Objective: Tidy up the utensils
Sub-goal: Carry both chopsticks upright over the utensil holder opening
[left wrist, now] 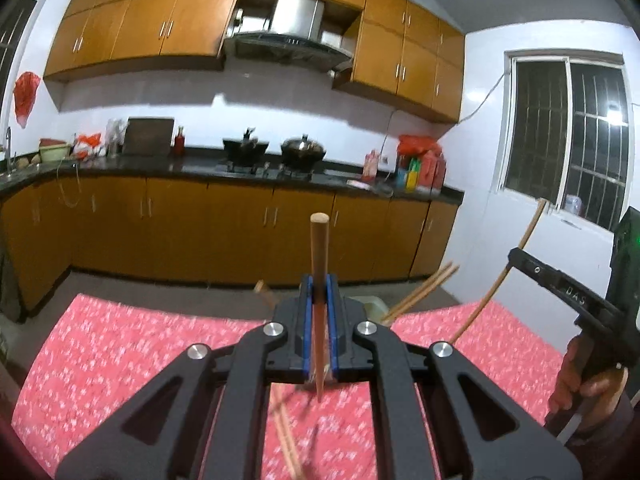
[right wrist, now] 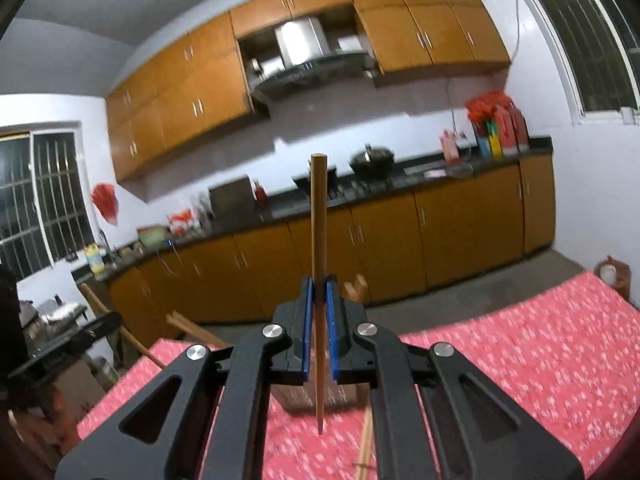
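Nearest of all, the left hand-held gripper was clamped narrow on a single wooden chopstick, its blue pads pressed to either side of the stick, which stood upright with the thick blunt end at twelve o'clock and the pointed tip at six o'clock. Likewise the right hand-held gripper was closed tight on a second chopstick, held the same way, upright between the blue pads. Under both lay the tabletop, covered in a red cloth with white speckles. On it, at about seven o'clock below the left jaws, a loose pair of chopsticks lay blurred. Just beyond the left gripper sat a pale holder on the cloth, with several chopsticks leaning out of it toward two o'clock. At three o'clock in the left view a hand gripped the other tool, its stick slanting up toward one o'clock. In the right view a brown wooden block showed just behind the jaws, too hidden to tell more. Farther off ran a dark kitchen counter over orange cabinets, carrying two woks, with a barred window at two o'clock.
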`<state>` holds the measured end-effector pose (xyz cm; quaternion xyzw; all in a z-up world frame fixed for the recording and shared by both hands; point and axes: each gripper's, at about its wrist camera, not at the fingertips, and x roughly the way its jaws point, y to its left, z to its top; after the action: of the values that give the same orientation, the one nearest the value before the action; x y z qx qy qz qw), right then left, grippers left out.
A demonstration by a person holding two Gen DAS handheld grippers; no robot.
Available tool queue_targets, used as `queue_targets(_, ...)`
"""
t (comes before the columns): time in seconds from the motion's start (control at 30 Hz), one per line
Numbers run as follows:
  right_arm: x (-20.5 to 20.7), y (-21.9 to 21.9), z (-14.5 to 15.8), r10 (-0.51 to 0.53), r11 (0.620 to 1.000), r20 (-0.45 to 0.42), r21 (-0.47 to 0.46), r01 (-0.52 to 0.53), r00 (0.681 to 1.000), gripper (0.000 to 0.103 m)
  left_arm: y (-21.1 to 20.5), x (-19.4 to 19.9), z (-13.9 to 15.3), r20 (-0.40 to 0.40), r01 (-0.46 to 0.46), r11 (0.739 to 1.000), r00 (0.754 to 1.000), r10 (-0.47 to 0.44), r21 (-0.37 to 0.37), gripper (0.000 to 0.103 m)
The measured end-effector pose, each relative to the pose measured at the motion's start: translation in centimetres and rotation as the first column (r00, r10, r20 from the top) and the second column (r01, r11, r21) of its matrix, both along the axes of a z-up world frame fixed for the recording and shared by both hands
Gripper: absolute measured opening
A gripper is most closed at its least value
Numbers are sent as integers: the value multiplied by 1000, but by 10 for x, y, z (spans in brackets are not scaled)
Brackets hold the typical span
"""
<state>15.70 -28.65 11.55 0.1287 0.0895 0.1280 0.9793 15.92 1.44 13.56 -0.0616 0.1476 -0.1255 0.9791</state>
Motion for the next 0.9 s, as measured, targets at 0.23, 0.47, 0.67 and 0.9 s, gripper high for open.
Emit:
queue_targets(0.23,27,13,15,-67,998,113,28,64,991,7,-28,28,35,137,-54,998,989,58,-29,8)
queue_targets(0.47,60,20,9,-120,993,138,26,118,983,7,-31,57,35,156,-112,990,980,124,-81,8)
queue_targets(0.67,69,29,4,-120,993,144,1,121,982,7,-31,67,52,209,-125,986,967,145,-106,8)
queue_targets(0.9,73,37,-13,-105,994,125,-30,109,987,7,-41,82,33,223,-147,985,961,163,-88,8)
